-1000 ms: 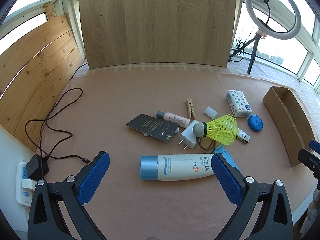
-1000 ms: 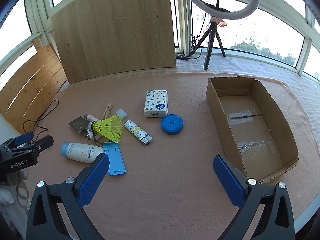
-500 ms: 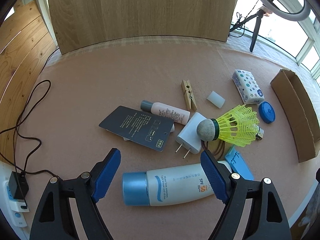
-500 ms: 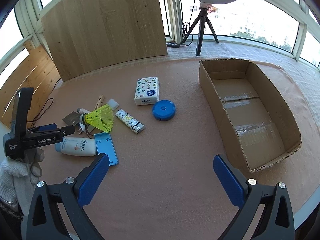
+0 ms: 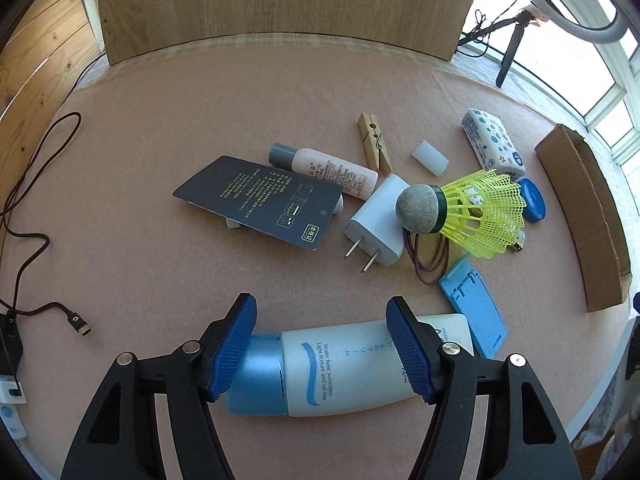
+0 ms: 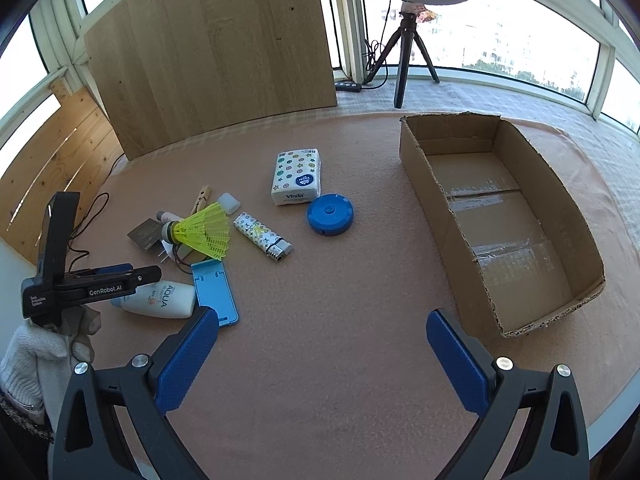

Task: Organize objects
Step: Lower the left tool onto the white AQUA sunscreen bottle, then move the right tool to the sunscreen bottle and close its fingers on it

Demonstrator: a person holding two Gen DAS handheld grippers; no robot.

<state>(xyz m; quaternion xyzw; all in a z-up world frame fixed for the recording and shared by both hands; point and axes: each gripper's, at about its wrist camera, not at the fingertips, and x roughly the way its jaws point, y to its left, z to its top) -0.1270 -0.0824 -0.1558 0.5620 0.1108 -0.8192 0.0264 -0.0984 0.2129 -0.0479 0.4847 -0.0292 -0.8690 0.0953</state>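
- Left tool (image 5: 320, 344), jaws closing, straddles the sunscreen tube (image 5: 344, 372) lying at the near edge of the table (image 5: 200, 100); its pads are not yet pressing, I judge.
- Right tool (image 6: 320, 356) hangs wide open, holding nothing.
- Step in hand: grasping the tube. Next it likely calls for a firm squeeze, a lift, and carrying it to the cardboard box (image 6: 416, 168).
- Tube reads "AQUA", "Water base sunscreen".
- Tissue pack (image 6: 297, 176), farther off, reads "Vinda".

Quick count: one sunscreen tube (image 5: 344, 364), one yellow shuttlecock (image 5: 472, 212), one clothespin (image 5: 374, 143), one white charger plug (image 5: 378, 224), one tissue pack (image 6: 297, 176), one lighter (image 6: 262, 235), one cardboard box (image 6: 516, 268), two blue grippers.
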